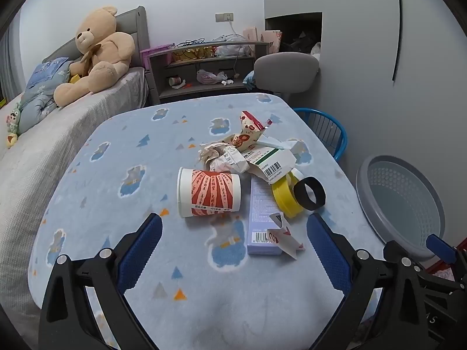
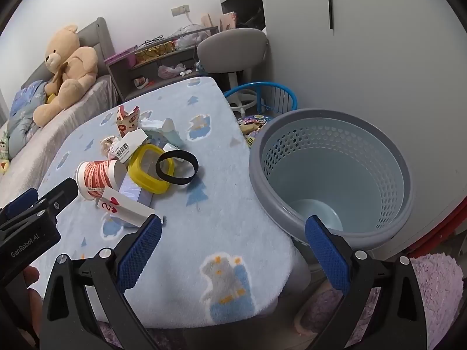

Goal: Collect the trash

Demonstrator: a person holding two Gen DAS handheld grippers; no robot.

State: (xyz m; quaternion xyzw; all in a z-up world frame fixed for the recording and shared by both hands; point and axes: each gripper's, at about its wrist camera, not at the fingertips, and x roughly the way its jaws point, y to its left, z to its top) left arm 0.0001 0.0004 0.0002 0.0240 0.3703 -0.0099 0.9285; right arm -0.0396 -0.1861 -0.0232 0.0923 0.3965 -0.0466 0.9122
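Observation:
A pile of trash lies on the table with the blue blanket (image 1: 116, 151): a paper cup (image 1: 208, 192) on its side, crumpled paper (image 1: 217, 154), a snack wrapper (image 1: 248, 132), a torn white box (image 1: 270, 160), a yellow tape roll (image 1: 284, 197), a black band (image 1: 309, 193), a lilac box (image 1: 261, 221) and a playing card (image 1: 284, 236). My left gripper (image 1: 233, 230) is open, just short of the cup and the lilac box. My right gripper (image 2: 233, 233) is open over the table's right edge, beside the grey bin (image 2: 332, 175). The same cup (image 2: 97, 179), yellow roll (image 2: 149, 172) and card (image 2: 122, 205) appear in the right wrist view.
The grey bin (image 1: 400, 204) stands on the floor to the right of the table. A blue wire basket (image 2: 262, 96) and a grey chair (image 1: 286, 70) are behind it. A bed with a teddy bear (image 1: 96, 55) lies left; a cluttered shelf (image 1: 204, 67) is at the back.

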